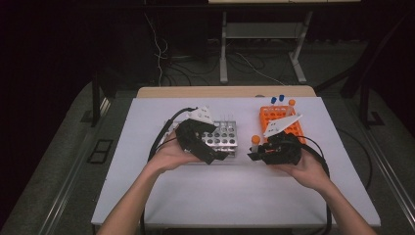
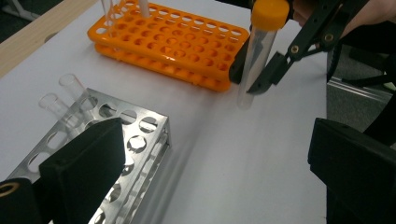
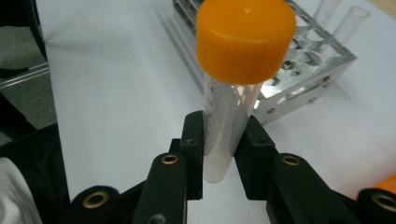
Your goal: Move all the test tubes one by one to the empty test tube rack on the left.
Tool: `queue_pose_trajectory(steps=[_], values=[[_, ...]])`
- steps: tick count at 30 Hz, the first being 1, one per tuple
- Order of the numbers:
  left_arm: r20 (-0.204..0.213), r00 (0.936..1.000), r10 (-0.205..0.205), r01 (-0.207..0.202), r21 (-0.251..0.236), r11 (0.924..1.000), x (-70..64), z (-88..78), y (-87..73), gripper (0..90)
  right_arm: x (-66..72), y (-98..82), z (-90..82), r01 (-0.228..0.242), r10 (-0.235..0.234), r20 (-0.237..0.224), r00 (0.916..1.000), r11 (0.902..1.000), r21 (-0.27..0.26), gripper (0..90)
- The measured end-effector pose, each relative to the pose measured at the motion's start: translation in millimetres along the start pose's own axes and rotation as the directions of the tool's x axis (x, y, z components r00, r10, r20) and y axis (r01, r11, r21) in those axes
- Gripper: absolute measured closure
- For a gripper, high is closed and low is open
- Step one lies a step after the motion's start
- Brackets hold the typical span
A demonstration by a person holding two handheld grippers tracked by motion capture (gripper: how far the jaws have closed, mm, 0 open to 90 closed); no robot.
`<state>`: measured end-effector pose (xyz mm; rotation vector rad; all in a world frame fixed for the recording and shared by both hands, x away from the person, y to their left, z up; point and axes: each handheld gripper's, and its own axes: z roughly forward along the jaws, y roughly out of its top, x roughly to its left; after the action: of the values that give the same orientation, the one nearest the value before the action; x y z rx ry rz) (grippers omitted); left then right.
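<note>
Nearest the lens in the right gripper view: an orange screw cap [image 3: 246, 41] on a clear graduated tube [image 3: 227, 126]. The right gripper [image 3: 225, 154] is clamped on the tube's lower half, a black pad pressing either side. Printed scale marks run down the tube wall; neither of the other two views resolves them.

Tube stands near upright, long axis vertical, cap up, rounded bottom down and just clear of the white table [image 3: 116, 93].

Left gripper view gives the side-on look: tube [image 2: 254, 65] held between the orange rack [image 2: 173, 46] and the steel rack [image 2: 116, 154], in the open lane of table. The left gripper [image 2: 205, 186] has its jaws spread wide, nothing between them, one jaw over the steel rack's corner. Two uncapped glass tubes [image 2: 63, 100] lean in that rack.

High view adds layout: left gripper [image 1: 222, 155] over the steel rack [image 1: 225, 134], right gripper [image 1: 253, 155] just beside the orange rack [image 1: 279, 117]. Blue-capped tubes [image 1: 277, 99] stand at the orange rack's far end.
</note>
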<state>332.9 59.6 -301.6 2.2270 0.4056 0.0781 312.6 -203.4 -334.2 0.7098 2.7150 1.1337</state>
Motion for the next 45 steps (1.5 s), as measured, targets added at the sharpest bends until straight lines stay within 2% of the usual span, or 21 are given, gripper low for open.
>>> queue_pose_trajectory(steps=[9,18,22,28,29,33,35,45], values=[[0.044,0.9981,0.044,-0.045,0.030,0.9986,-6.7,12.1,12.9,10.5,12.2,4.5,13.5,0.032,-0.031,-0.038,0.9988,0.9995,0.008,73.6],[0.118,0.9893,0.085,-0.093,0.063,0.9936,-13.5,24.7,20.6,24.9,23.9,8.3,26.7,0.057,-0.055,-0.075,0.9956,0.9982,0.018,73.6],[0.137,0.9844,0.110,-0.120,0.068,0.9904,-16.0,26.2,21.7,38.7,26.9,9.4,32.3,0.066,-0.064,-0.084,0.9944,0.9977,0.017,73.6],[0.167,0.9780,0.125,-0.140,0.084,0.9866,-16.6,27.5,20.5,64.0,29.5,10.4,36.6,0.065,-0.063,-0.096,0.9934,0.9978,0.017,73.6],[0.164,0.9786,0.124,-0.140,0.085,0.9866,-16.9,27.6,20.6,67.3,29.5,10.4,36.9,0.062,-0.060,-0.094,0.9938,0.9979,0.017,73.5],[0.165,0.9776,0.131,-0.147,0.090,0.9850,-17.4,27.5,21.6,68.2,29.5,9.9,37.6,0.057,-0.056,-0.095,0.9939,0.9983,0.015,72.6],[0.158,0.9782,0.135,-0.151,0.095,0.9839,-16.4,26.2,22.1,68.3,28.7,9.6,37.1,0.050,-0.048,-0.099,0.9939,0.9987,0.014,65.7],[0.120,0.9854,0.121,-0.132,0.085,0.9876,-4.0,15.3,23.5,68.4,19.2,1.3,23.9,-0.004,0.003,-0.066,0.9978,0.9999,-0.009,48.8]])
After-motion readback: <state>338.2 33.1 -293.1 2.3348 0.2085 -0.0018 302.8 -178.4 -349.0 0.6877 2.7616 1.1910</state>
